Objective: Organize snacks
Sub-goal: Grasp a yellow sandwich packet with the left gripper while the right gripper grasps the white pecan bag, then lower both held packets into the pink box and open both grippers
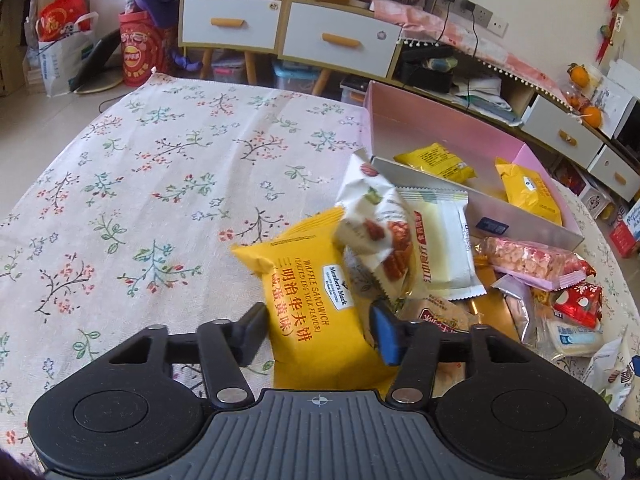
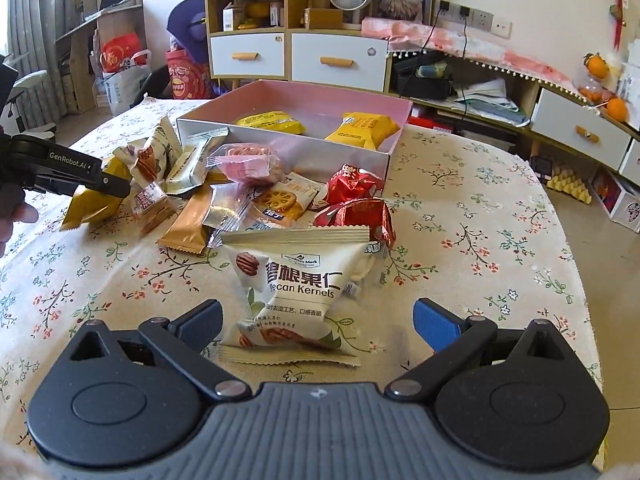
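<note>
My left gripper (image 1: 320, 330) is shut on a yellow waffle sandwich packet (image 1: 304, 280), its pads pressing on both side edges. The same gripper (image 2: 116, 188) shows at the left of the right wrist view, over that yellow packet (image 2: 86, 206). My right gripper (image 2: 318, 322) stands open, and a white pecan kernels packet (image 2: 296, 280) lies between its fingers without touching them. A pile of mixed snack packets (image 2: 256, 196) lies in front of the pink box (image 2: 280, 148). Two yellow packets (image 2: 272, 122) (image 2: 362, 128) lie inside the box.
A flowered tablecloth (image 1: 160, 184) covers the table. Red wrapped snacks (image 2: 352, 200) lie right of the pile. White drawer cabinets (image 2: 336, 62) and low shelves (image 2: 568, 124) stand behind the table. A person's hand (image 2: 16, 216) holds the left gripper.
</note>
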The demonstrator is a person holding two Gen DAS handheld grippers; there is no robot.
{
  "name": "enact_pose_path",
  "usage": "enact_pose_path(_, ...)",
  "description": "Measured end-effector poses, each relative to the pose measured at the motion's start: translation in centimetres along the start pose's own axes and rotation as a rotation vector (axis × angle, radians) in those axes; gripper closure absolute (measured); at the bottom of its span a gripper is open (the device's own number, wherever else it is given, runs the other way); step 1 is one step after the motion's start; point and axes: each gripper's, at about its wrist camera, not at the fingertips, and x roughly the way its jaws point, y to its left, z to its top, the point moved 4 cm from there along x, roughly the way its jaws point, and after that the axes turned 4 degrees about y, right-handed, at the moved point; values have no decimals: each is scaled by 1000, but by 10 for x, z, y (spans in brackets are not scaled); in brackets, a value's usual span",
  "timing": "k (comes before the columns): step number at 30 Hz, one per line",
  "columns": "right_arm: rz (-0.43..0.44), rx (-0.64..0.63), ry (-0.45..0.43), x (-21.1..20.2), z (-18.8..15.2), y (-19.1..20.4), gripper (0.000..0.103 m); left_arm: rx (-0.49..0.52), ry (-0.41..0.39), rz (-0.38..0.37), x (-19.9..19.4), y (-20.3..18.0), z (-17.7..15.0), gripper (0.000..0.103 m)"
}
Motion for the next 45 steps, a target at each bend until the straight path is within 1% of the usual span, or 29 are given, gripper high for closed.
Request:
enact_pose_path(1,0,3,1,0,0,0,5,0,5,-2,-1,1,0,56)
enact_pose_path(2,0,5,3,1,1,0,6,1,9,-5,-2,2,0,60)
enact_pose_path(5,-3,5,9,2,1,-1,11,13,15,-17,-7,5,0,65)
enact_pose_path(9,13,12,18,3,2,-1,18,66,18,-9,-11,4,-3,67)
enact_pose_path(15,26,3,27,2,4,4,32,146,20,-8,-17,1,-9,69)
enact_pose_path(17,34,5,31,2,6,5,43,168,17,-4,-19,1,-10,69)
enact_pose_path(18,41,8,34,3,7,5,46,178,15,-3,-21,1,-11,69)
enact_pose_path(19,49,12,39,3,7,5,55,187,14,-2,-22,1,-11,69)
enact_pose_path(20,56,16,42,4,8,6,56,193,12,-3,-23,1,-11,69)
enact_pose_path(24,54,36,38,4,11,5,59,206,7,-13,-29,1,-11,69)
enact_pose_path(27,70,55,42,3,13,5,60,208,3,-21,-34,2,-10,69)
enact_pose_path(31,71,33,25,-1,17,10,60,208,1,-22,-40,5,-8,69)
enact_pose_path(35,85,30,10,-5,23,15,60,184,23,8,-42,12,-7,69)
enact_pose_path(39,91,32,-2,-8,30,17,60,136,55,40,-42,23,-5,70)
enact_pose_path(41,92,42,-7,-10,35,15,60,116,55,42,-44,27,-2,70)
enact_pose_path(45,83,54,-18,-10,45,13,60,106,30,49,-51,29,6,70)
